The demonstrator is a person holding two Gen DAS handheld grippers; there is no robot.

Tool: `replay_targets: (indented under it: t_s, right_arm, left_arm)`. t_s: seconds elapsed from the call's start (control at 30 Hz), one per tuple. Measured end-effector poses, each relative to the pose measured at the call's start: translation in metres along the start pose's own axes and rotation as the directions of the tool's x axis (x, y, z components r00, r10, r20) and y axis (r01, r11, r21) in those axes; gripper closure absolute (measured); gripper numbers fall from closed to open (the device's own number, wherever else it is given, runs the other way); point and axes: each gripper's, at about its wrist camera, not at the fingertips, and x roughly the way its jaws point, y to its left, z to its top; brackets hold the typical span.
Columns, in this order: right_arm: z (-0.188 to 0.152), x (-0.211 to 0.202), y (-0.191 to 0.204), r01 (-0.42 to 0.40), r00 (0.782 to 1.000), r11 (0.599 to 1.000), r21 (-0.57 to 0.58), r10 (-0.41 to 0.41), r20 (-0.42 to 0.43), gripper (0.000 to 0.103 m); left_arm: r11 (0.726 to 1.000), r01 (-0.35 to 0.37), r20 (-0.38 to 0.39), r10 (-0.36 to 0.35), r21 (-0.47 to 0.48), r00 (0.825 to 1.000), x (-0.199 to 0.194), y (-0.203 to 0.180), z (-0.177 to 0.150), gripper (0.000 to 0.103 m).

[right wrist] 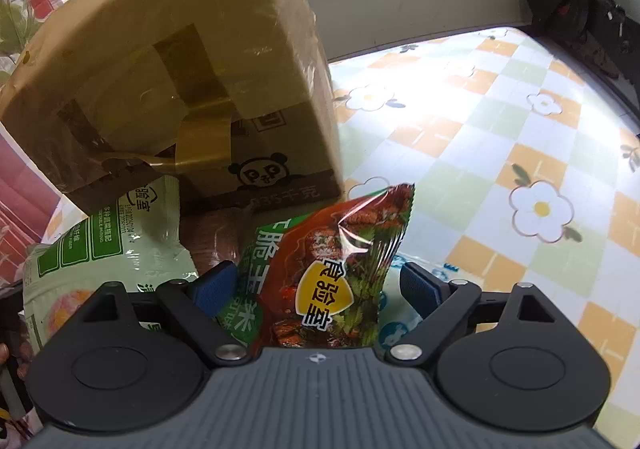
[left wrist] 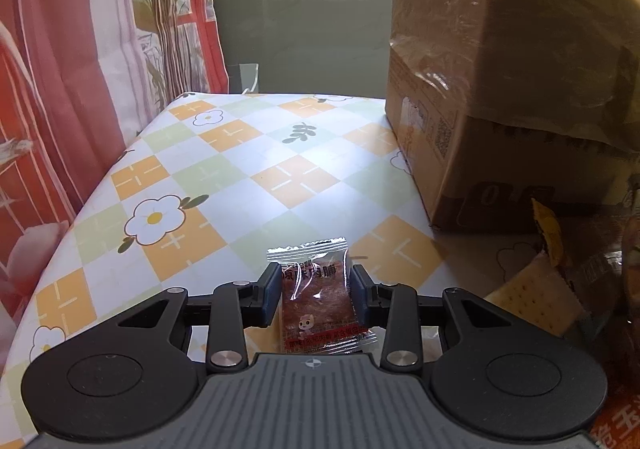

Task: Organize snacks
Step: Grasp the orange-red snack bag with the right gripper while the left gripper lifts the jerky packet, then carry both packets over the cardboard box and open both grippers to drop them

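1. Left wrist view: the left gripper [left wrist: 316,295] is clenched on a small jerky packet [left wrist: 320,299], lifted off the table [left wrist: 248,169] to sort it.
2. The right gripper [right wrist: 316,285] is spread wide around the red snack bag [right wrist: 344,269], not pinching it, beside the cardboard box [right wrist: 192,81].

Table [left wrist: 248,153] under a checked orange, green and white flowered cloth, cardboard box [left wrist: 500,97] standing on it at the right of the left wrist frame, cracker packet [left wrist: 532,297] lower right, pale green bag [right wrist: 108,245] lower left of the right wrist frame
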Motion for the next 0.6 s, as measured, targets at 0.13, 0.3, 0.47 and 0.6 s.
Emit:
replay_targets:
  t_s: [0.13, 0.3, 0.47, 0.6]
  right_arm:
    - [-0.003, 0.001, -0.001, -0.043, 0.999, 0.999, 0.004, 0.043, 0.003, 0.025]
    - [-0.006, -0.015, 0.002, -0.039, 0.998, 0.999, -0.029, 0.041, 0.056, 0.037]
    - [-0.006, -0.036, -0.003, -0.032, 0.991, 0.999, -0.028, 0.035, 0.125, 0.038]
    - [-0.006, -0.053, -0.011, -0.027, 0.986, 1.000, -0.010, 0.028, 0.166, 0.038]
  left_arm:
    - [1.000, 0.019, 0.025, -0.019, -0.012, 1.000, -0.014, -0.002, 0.004, 0.064]
    - [0.999, 0.035, 0.064, -0.034, -0.013, 0.997, -0.036, -0.008, 0.011, 0.064]
    - [0.999, 0.044, 0.096, -0.043, -0.009, 0.994, -0.057, -0.013, 0.016, 0.064]
    - [0.999, 0.042, 0.123, -0.042, 0.003, 0.991, -0.075, -0.019, 0.020, 0.064]
